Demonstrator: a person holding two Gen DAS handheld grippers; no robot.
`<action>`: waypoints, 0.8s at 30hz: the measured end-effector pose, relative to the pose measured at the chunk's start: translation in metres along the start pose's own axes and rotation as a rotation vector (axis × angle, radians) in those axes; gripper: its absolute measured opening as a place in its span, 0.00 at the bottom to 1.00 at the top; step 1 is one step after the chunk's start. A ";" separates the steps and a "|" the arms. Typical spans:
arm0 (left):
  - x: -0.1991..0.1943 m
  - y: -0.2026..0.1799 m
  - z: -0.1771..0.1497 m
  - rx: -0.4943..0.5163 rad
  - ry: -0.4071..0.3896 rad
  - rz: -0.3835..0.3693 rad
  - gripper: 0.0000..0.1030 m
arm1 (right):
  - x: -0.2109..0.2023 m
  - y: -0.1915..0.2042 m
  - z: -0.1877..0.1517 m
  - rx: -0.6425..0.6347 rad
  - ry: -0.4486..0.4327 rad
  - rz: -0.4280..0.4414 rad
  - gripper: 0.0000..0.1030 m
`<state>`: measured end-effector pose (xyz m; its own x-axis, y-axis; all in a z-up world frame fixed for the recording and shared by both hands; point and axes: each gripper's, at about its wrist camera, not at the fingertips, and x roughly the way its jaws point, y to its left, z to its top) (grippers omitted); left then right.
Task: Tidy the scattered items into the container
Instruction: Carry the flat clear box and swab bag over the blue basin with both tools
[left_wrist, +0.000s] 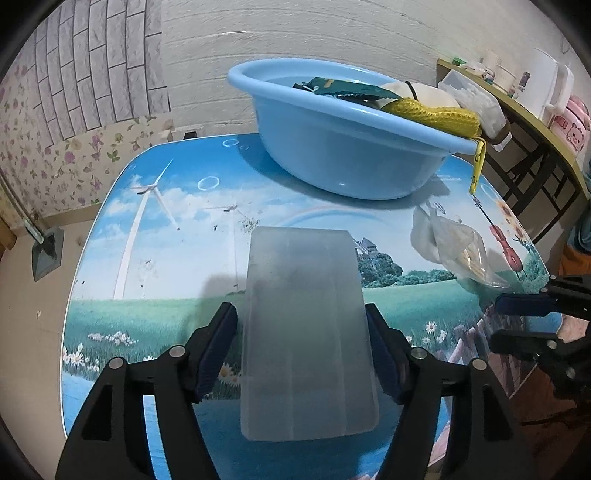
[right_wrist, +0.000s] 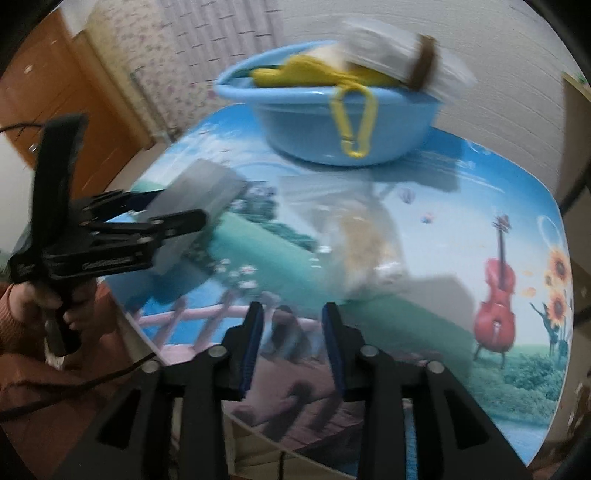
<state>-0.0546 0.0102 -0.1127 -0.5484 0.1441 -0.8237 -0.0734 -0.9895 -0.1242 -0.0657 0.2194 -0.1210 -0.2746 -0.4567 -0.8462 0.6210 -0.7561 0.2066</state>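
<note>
My left gripper (left_wrist: 301, 325) is shut on a frosted translucent plastic box (left_wrist: 306, 328) and holds it above the table, short of the blue basin (left_wrist: 332, 155). The box also shows in the right wrist view (right_wrist: 199, 206), with the left gripper (right_wrist: 173, 216) around it. The basin (right_wrist: 306, 122) holds a yellow mesh pouch (left_wrist: 432, 114), a green packet (left_wrist: 343, 88) and a white packet (left_wrist: 476, 99). A clear plastic bag with beige contents (left_wrist: 454, 243) lies on the table, just ahead of my right gripper (right_wrist: 291, 325), which is open and empty.
The table (left_wrist: 166, 258) has a printed landscape top. A yellow clip strap (right_wrist: 354, 122) hangs over the basin's rim. A shelf with bottles and jars (left_wrist: 517, 92) stands at the right. A dustpan (left_wrist: 44, 251) leans by the wall on the left floor.
</note>
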 end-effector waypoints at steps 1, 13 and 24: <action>0.000 0.000 -0.001 -0.002 0.001 -0.001 0.67 | -0.003 0.002 0.001 -0.001 -0.015 0.003 0.42; 0.002 0.001 -0.003 0.011 -0.006 0.004 0.75 | -0.029 -0.025 0.017 0.083 -0.170 -0.153 0.70; 0.011 -0.011 0.000 0.069 -0.002 0.020 0.93 | 0.008 -0.040 0.032 0.084 -0.109 -0.213 0.85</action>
<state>-0.0603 0.0227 -0.1204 -0.5518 0.1246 -0.8246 -0.1194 -0.9904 -0.0697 -0.1164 0.2306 -0.1203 -0.4728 -0.3273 -0.8182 0.4786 -0.8750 0.0734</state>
